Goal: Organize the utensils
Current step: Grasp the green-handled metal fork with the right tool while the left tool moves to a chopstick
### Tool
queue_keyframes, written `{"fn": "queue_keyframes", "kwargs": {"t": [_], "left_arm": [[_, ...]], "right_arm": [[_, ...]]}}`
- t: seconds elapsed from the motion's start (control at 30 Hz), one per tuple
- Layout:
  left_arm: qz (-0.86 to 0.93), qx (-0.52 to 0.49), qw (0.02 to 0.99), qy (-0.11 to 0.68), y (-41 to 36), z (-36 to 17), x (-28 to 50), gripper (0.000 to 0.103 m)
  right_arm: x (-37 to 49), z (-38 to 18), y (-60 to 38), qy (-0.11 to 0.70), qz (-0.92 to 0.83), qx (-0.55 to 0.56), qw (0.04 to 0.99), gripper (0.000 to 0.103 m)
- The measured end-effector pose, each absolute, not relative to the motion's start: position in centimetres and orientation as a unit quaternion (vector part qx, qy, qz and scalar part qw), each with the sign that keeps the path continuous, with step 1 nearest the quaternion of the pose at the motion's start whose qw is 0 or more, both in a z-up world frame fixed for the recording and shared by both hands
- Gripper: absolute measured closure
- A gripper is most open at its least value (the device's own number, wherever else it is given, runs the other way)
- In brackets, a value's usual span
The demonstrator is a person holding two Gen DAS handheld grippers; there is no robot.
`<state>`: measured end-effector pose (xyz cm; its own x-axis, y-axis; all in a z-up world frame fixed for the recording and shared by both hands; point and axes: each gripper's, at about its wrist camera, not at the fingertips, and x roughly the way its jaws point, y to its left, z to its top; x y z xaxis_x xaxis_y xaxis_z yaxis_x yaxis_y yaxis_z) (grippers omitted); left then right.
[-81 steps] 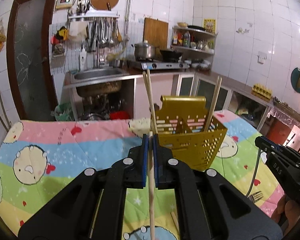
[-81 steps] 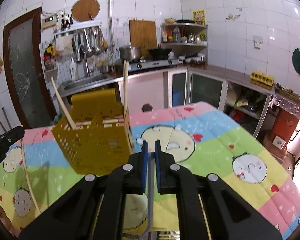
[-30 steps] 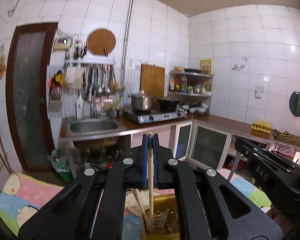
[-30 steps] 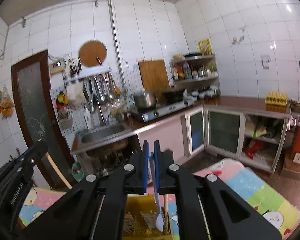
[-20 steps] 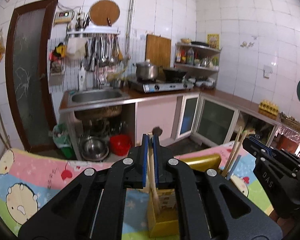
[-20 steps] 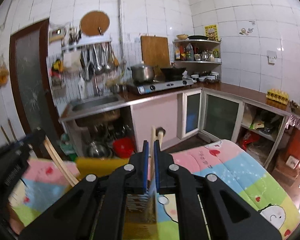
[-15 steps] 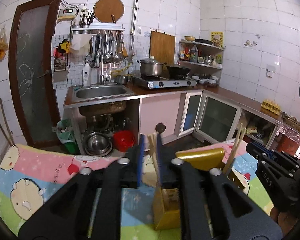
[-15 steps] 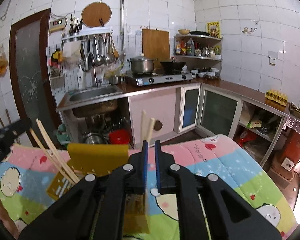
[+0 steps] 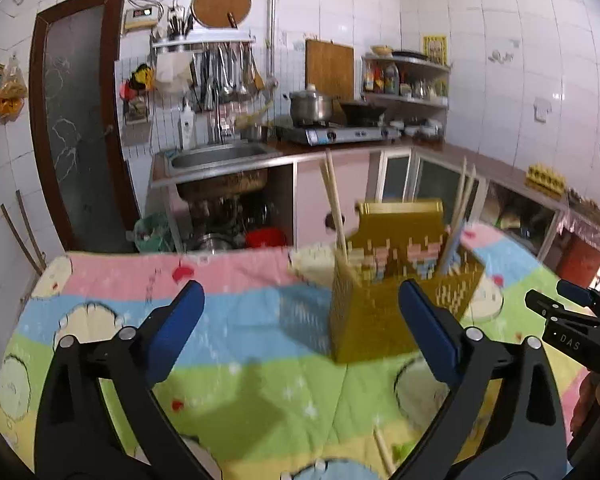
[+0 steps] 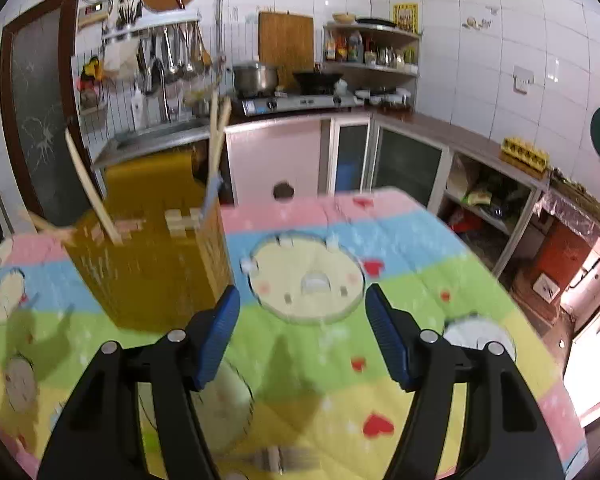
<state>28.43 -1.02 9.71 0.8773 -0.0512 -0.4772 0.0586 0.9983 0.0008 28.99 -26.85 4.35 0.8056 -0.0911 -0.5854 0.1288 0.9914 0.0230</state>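
A yellow perforated utensil basket (image 9: 392, 300) stands on the colourful cartoon tablecloth (image 9: 236, 344). Wooden chopsticks (image 9: 334, 204) and more sticks (image 9: 462, 196) stand in it. My left gripper (image 9: 300, 328) is open and empty, in front of the basket. In the right wrist view the basket (image 10: 152, 256) is at the left, with chopsticks (image 10: 88, 184) and a spoon handle (image 10: 216, 160) standing in it. My right gripper (image 10: 302, 328) is open and empty, to the right of the basket. A loose chopstick (image 9: 382, 450) lies on the cloth near me.
A fork (image 10: 276, 458) lies blurred on the cloth below the right gripper. The right gripper also shows at the right edge of the left wrist view (image 9: 572, 320). Behind the table are a sink (image 9: 216, 160), a stove (image 9: 332, 132) and cabinets.
Both grippers were shut on utensils held over the basket; now both are open and empty and have dropped back lower. The chopstick and spoon stand in the basket.
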Motion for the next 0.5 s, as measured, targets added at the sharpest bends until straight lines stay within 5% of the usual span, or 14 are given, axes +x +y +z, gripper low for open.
{"fn": "queue_keyframes", "kwargs": {"t": [0.5], "left_arm": [[-0.027,0.005,0.941,0.337,-0.6,1.2,26.4,0.008]], "right_arm": [[24.2,-3.0,-26.2,0.364,-0.043,0.011,0.930,0.038]]}}
